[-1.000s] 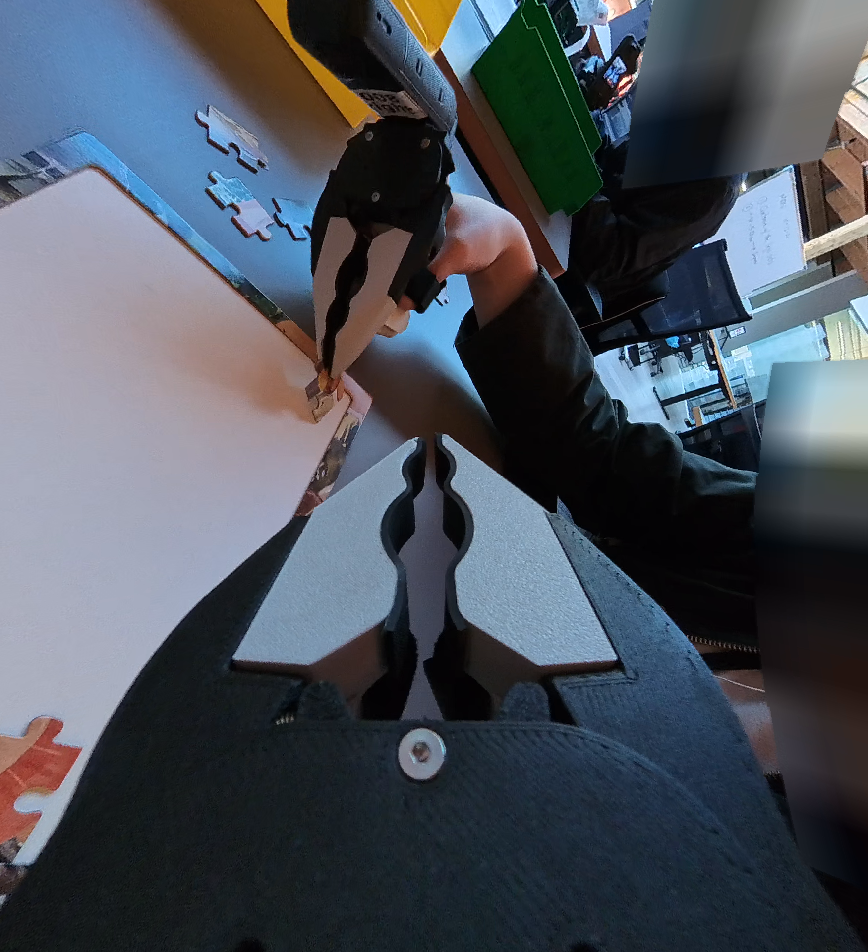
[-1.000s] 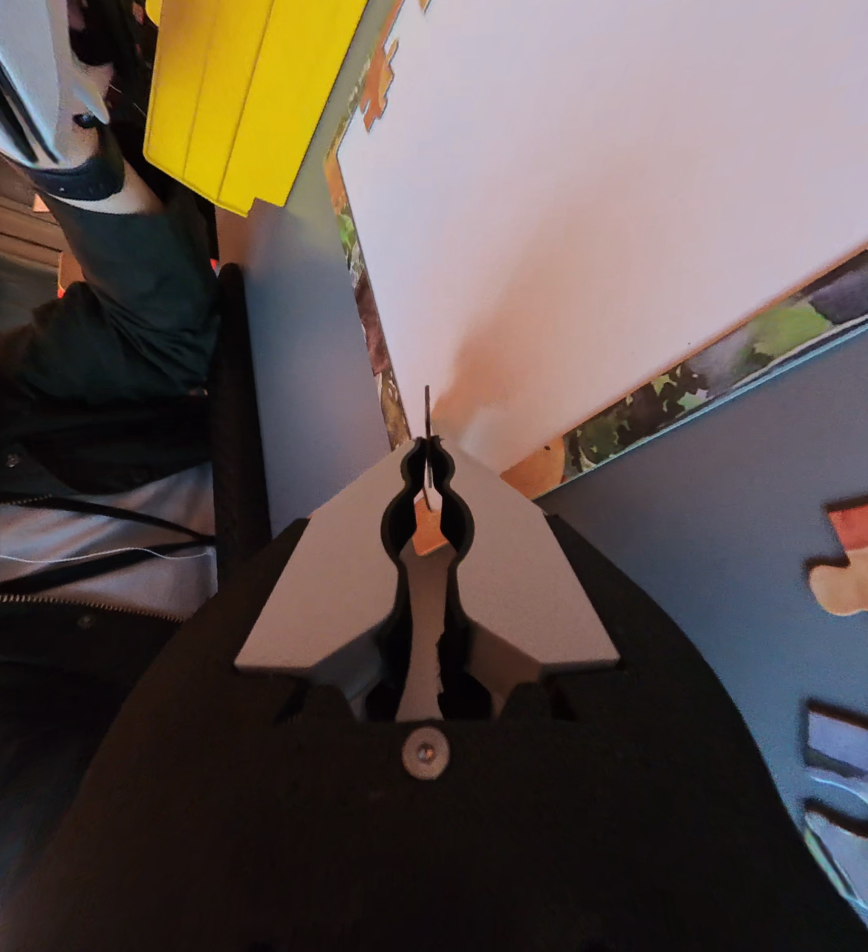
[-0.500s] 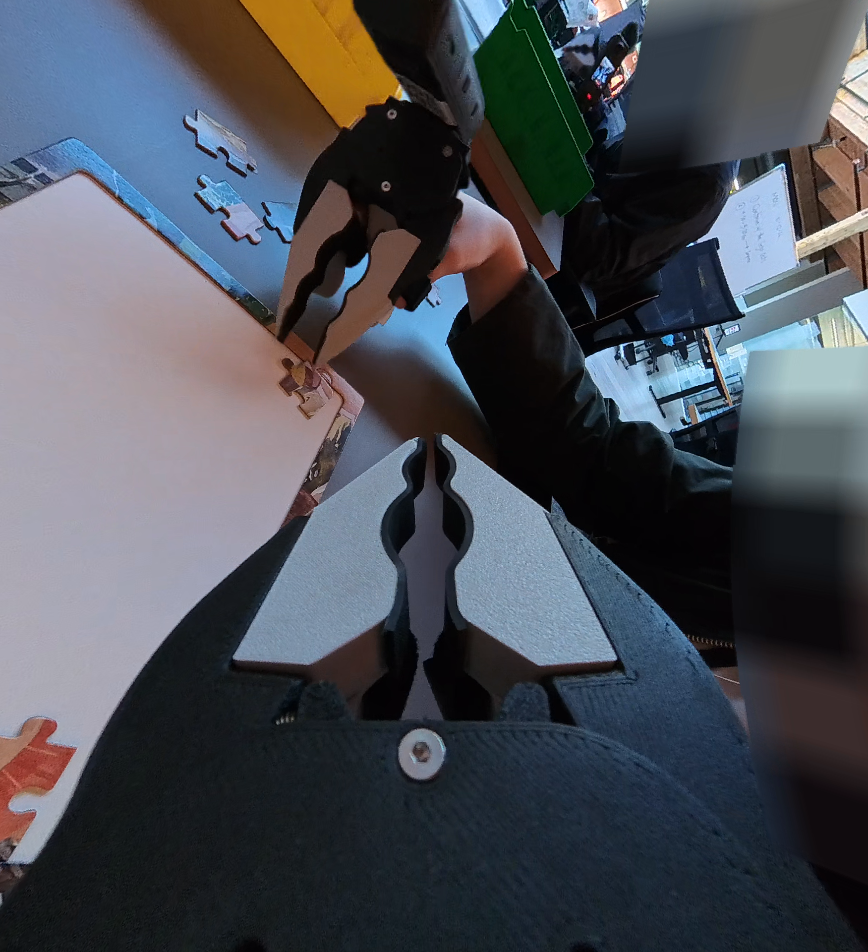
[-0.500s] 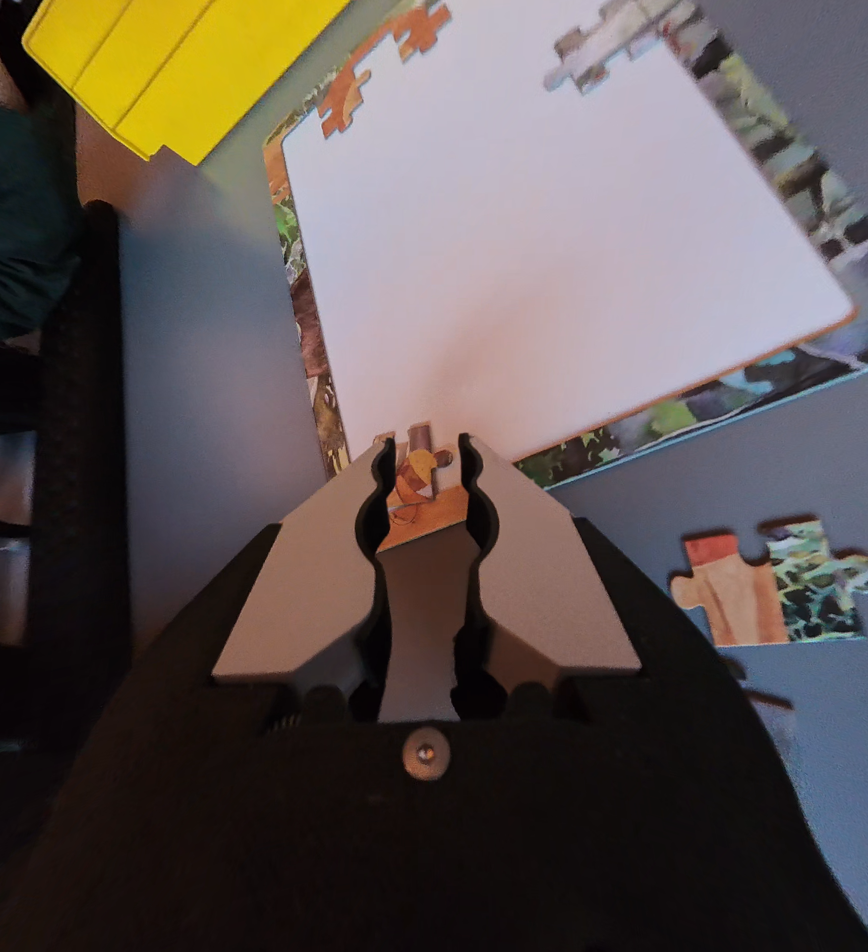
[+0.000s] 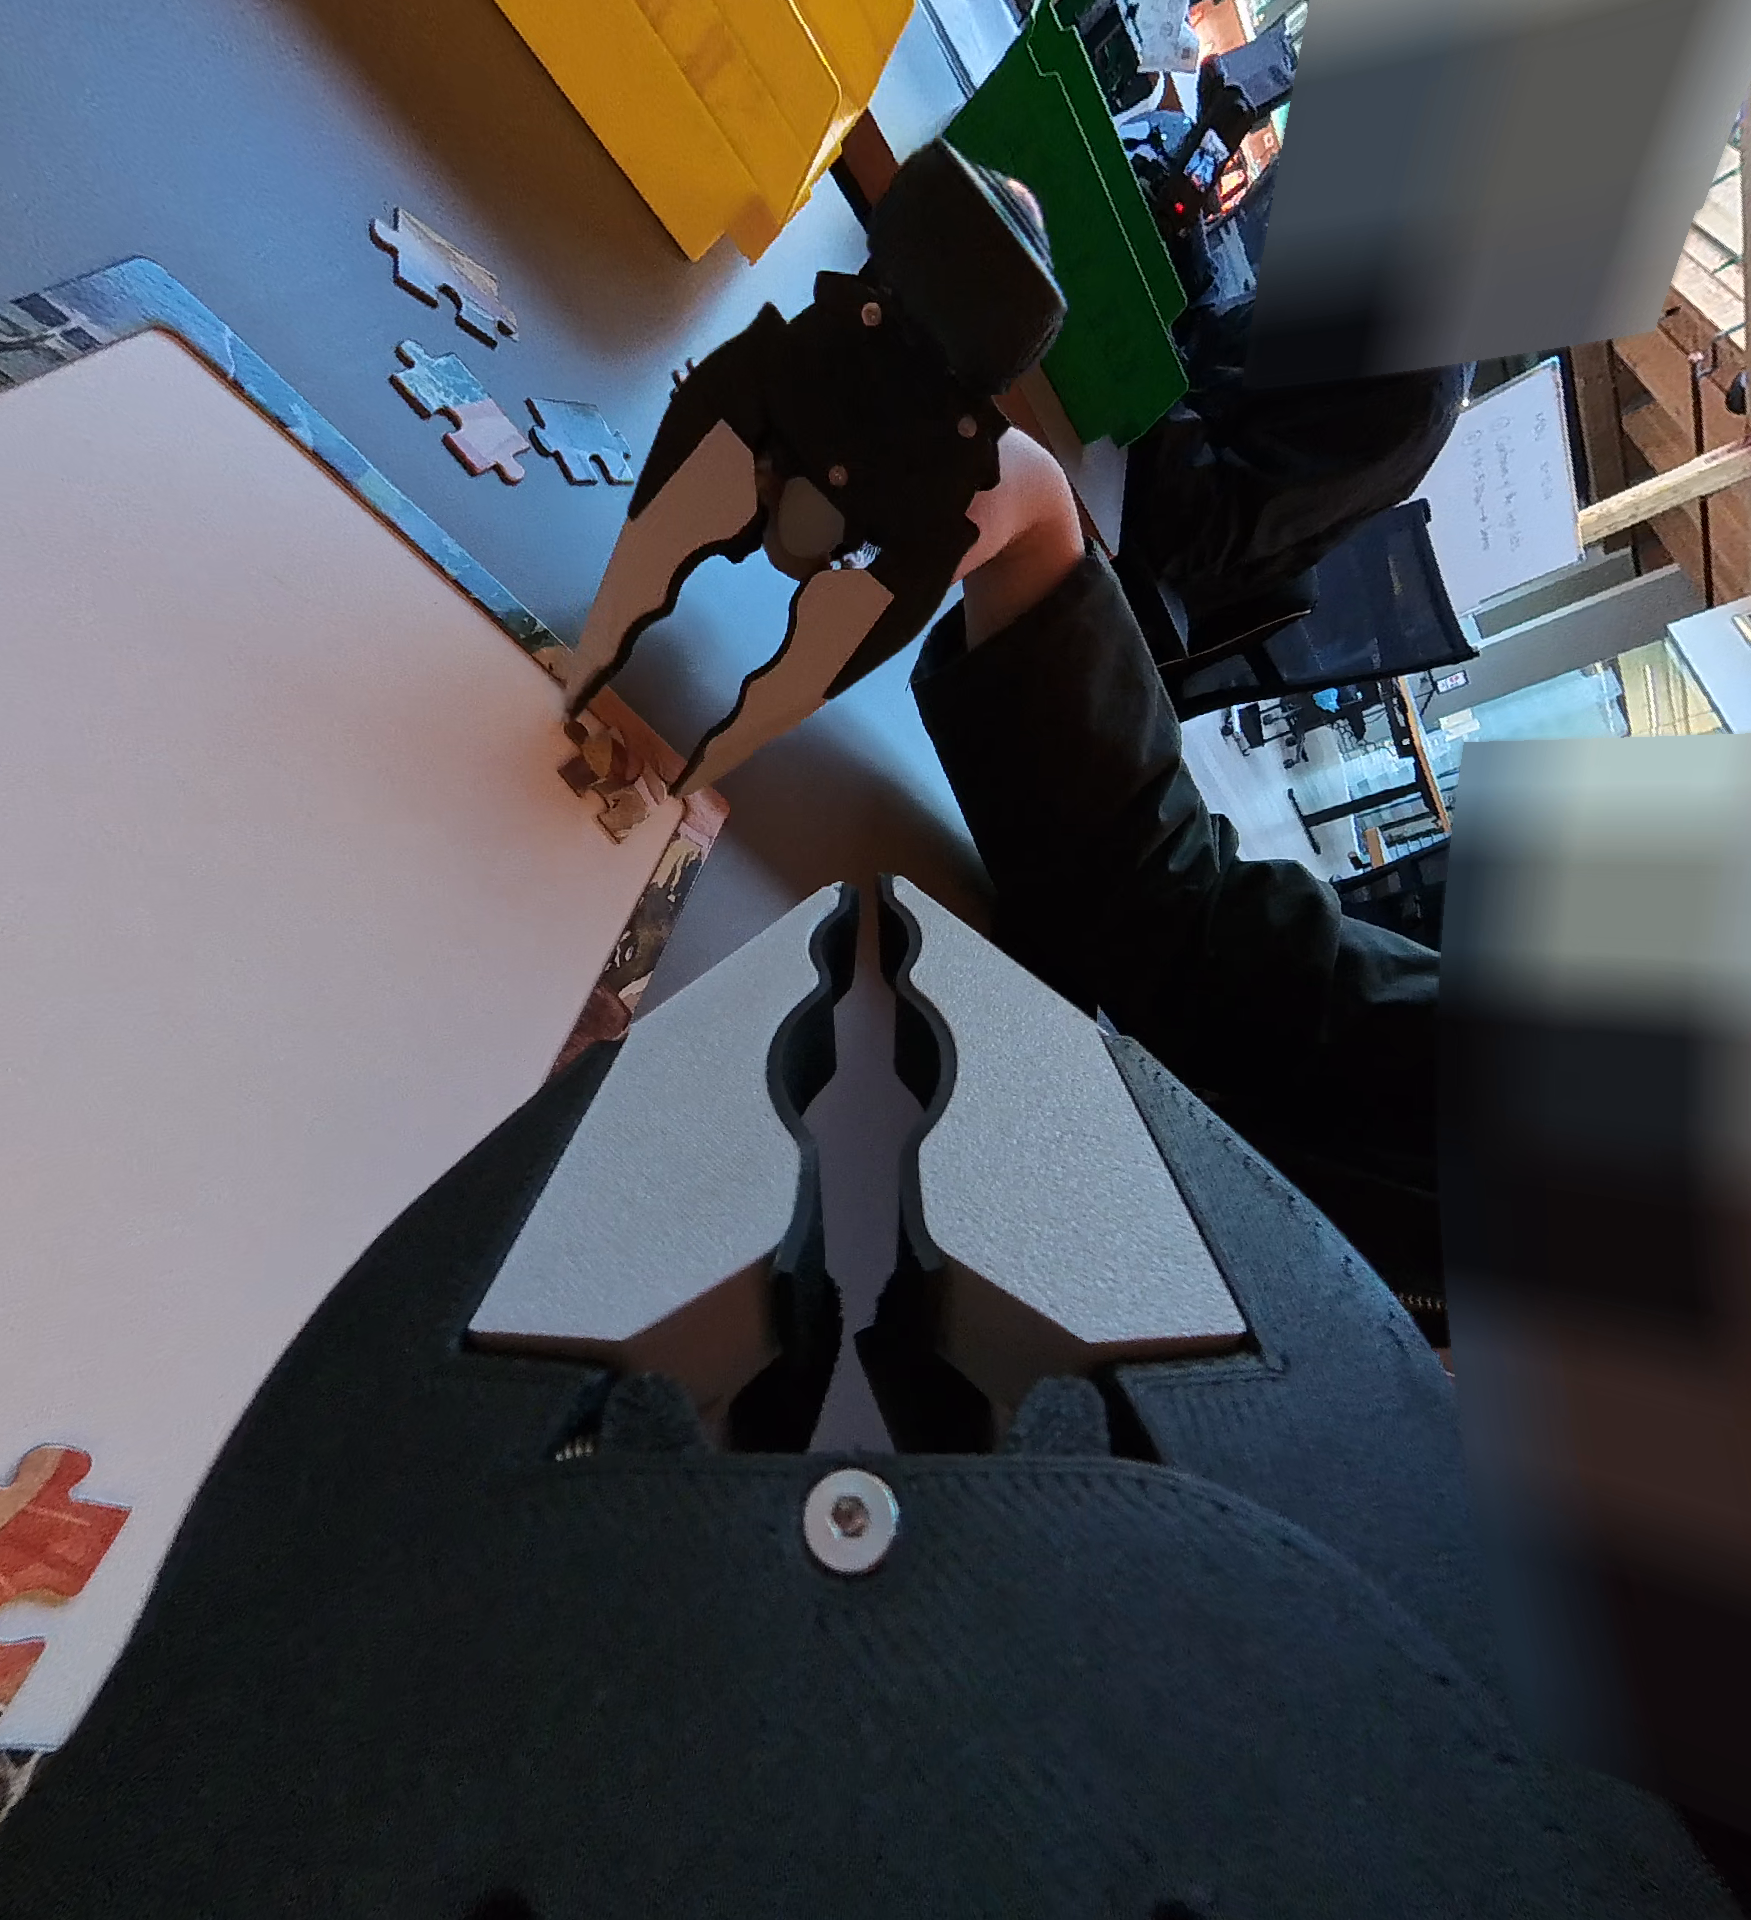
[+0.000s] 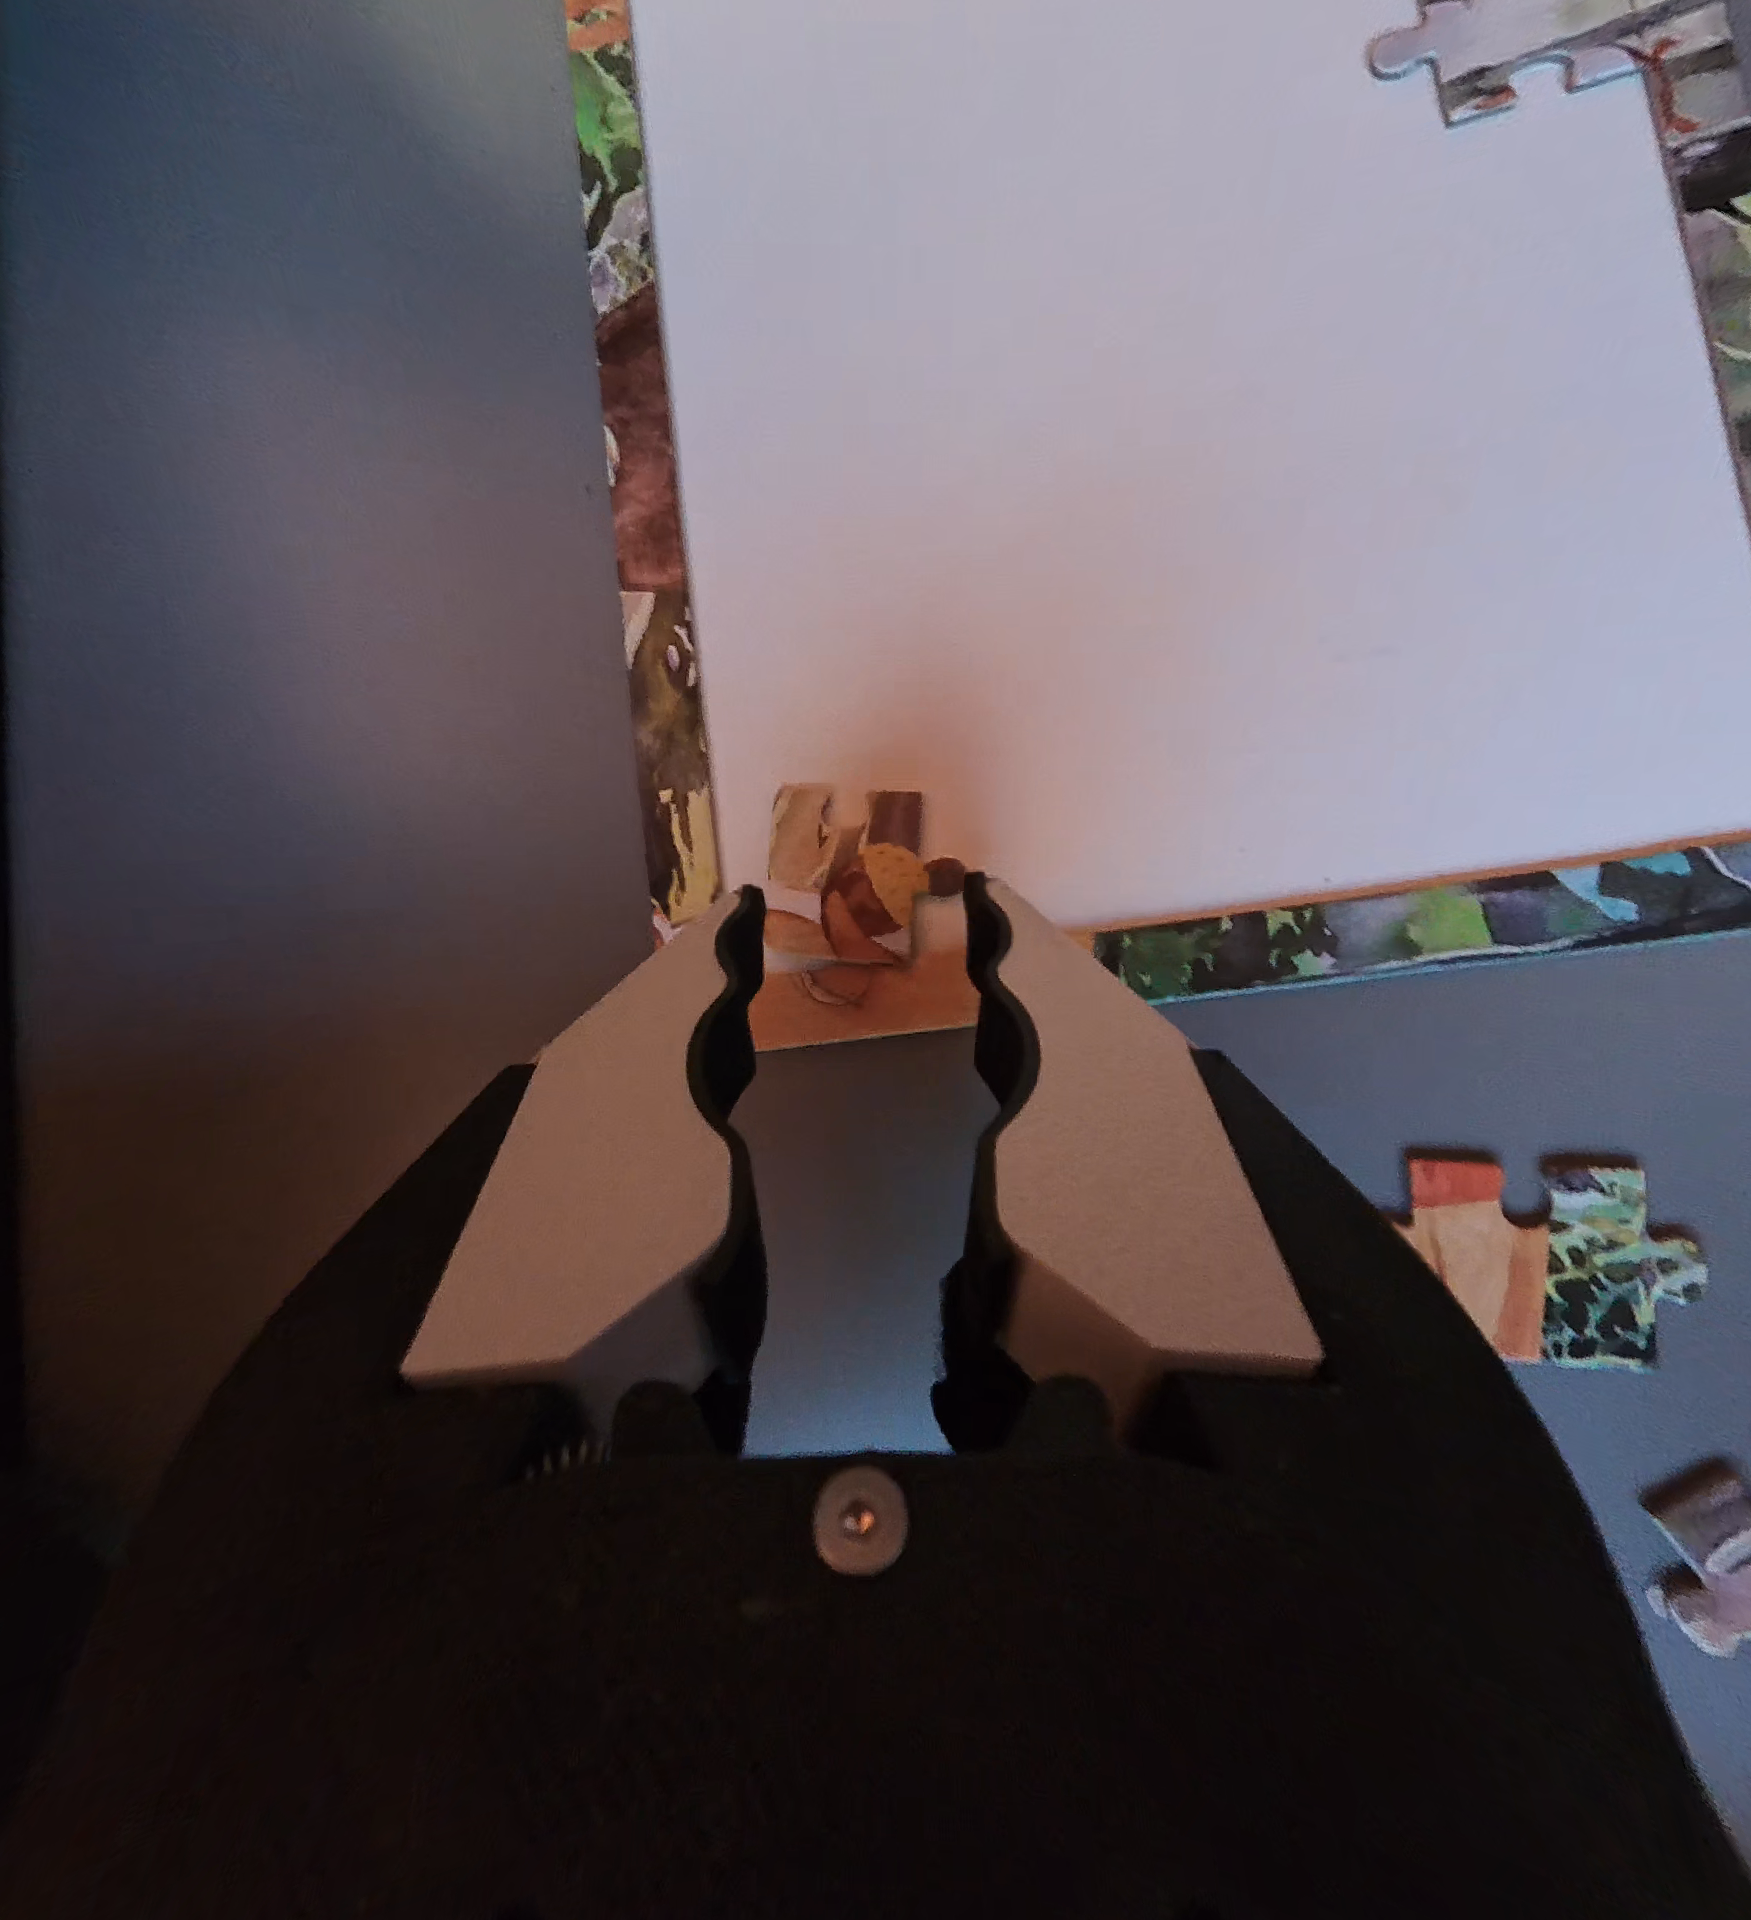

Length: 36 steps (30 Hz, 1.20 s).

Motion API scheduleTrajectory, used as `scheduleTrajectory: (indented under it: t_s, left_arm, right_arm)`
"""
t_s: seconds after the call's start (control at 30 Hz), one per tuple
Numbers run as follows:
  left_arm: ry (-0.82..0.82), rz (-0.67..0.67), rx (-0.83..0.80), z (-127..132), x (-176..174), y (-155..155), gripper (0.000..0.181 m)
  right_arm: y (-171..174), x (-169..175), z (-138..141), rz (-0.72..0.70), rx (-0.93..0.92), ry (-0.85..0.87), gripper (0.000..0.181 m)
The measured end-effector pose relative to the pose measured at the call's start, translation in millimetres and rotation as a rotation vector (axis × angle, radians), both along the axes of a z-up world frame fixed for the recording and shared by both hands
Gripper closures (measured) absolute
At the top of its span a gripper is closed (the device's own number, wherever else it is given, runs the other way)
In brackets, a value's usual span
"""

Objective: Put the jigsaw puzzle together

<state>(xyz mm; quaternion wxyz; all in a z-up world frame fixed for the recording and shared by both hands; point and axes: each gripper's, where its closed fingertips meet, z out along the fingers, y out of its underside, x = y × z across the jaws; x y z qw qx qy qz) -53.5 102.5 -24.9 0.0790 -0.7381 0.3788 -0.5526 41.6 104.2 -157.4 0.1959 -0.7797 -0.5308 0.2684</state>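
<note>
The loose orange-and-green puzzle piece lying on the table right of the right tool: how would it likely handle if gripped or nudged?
The orange-and-green puzzle piece looks thin, flat and rigid, so it probably would not flop. Lying flush on the smooth table, it would likely slide when nudged, and its low edge may be hard to pinch. It seems light for its size.

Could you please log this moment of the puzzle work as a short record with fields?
puzzle tray: white inset, printed border, mostly unfilled
corner piece: lying in the tray's near corner
right gripper: open, fingers either side of the corner piece, not gripping it
left gripper: shut, empty, off the tray's edge
loose pieces: three on the grey table; more beside the tray
</note>
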Motion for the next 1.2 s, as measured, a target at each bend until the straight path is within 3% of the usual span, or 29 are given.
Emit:
scheduleTrajectory:
  t_s: [0.47,0.6,0.73,1.0,1.2]
  left_arm:
    - [-0.005,0.002,-0.017,0.1,1.1,0.6,0.180]
    - [0.013,0.001,-0.020,-6.1,3.0,0.9,0.180]
    - [0.141,0.016,0.026,-38.3,7.5,5.3,0.181]
    - [0.497,-0.073,0.269,-114.8,8.7,1.5,0.181]
    - [0.664,-0.097,0.402,-142.3,-0.8,8.0,0.181]
  right_arm:
    - [4.7,-6.9,-4.0,0.071,0.156,-0.150,0.146]
    - [18.4,-11.0,18.1,-0.002,0.208,-0.079,0.167]
    - [11.0,-21.6,17.4,0.031,0.176,-0.084,0.180]
    - [1.6,-29.5,-2.5,0.094,0.156,-0.209,0.181]
    - [-2.4,-30.1,-10.0,0.110,0.145,-0.268,0.181]
